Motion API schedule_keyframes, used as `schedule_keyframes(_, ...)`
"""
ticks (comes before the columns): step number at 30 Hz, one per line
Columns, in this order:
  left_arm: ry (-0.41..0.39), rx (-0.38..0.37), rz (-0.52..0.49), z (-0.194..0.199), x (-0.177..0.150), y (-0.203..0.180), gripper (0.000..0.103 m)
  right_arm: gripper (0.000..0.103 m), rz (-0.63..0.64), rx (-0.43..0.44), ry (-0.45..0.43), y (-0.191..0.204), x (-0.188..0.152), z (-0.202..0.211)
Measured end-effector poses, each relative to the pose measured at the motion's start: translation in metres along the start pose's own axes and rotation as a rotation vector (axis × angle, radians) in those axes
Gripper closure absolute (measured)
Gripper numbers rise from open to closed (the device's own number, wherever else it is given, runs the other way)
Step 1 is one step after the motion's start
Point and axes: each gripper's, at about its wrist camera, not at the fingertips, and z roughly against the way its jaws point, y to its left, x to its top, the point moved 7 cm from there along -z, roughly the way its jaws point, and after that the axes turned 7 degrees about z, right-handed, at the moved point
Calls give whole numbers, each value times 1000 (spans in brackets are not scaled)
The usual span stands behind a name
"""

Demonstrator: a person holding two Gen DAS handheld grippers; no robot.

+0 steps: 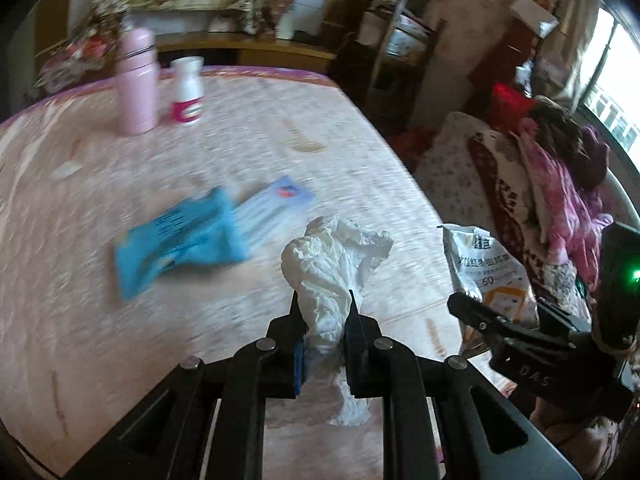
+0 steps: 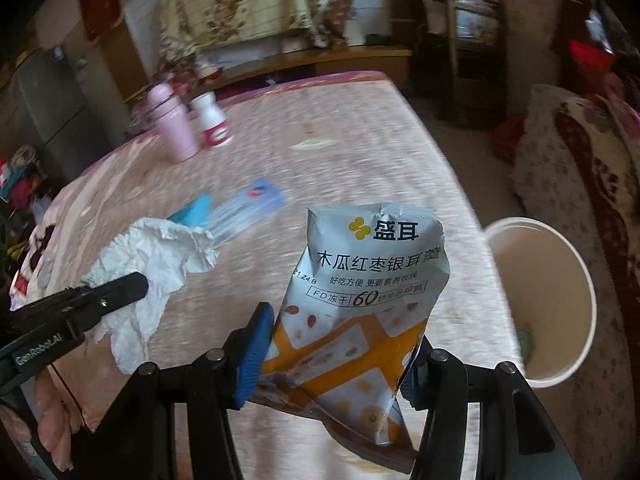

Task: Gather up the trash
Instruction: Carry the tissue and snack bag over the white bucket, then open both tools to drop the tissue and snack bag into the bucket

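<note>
My left gripper [image 1: 323, 300] is shut on a crumpled white tissue [image 1: 332, 264] and holds it above the table; the tissue also shows in the right wrist view [image 2: 148, 268]. My right gripper [image 2: 340, 336] is shut on a silver and orange snack packet [image 2: 360, 300], which also shows in the left wrist view [image 1: 490, 268] at the table's right edge. A blue wrapper [image 1: 180, 240] and a pale blue packet [image 1: 272, 208] lie on the table. A white paper cup [image 2: 540, 300] sits to the right of the snack packet, past the table's edge.
A pink flask [image 1: 136, 80] and a white bottle with a red label [image 1: 187, 92] stand at the far side of the pink-clothed table [image 1: 120, 340]. A sofa with clothes [image 1: 552, 200] is to the right. A wooden rack [image 2: 464, 40] stands behind.
</note>
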Motion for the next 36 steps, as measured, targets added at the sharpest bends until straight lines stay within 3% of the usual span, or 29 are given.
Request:
schedule_keyframes(11,46,-82,-135,-54,19,-111,86,45,-178,-122,-30,-113,-11,14)
schedule_keyframes(20,88,-126,-202,-97,22,-173,86,45,-302,-200,-25,-189,-24,15)
schedule_keyframes(36,164,-151,-235,-156,8,-216,86,45,-403,-253,-11,-249,-43,4)
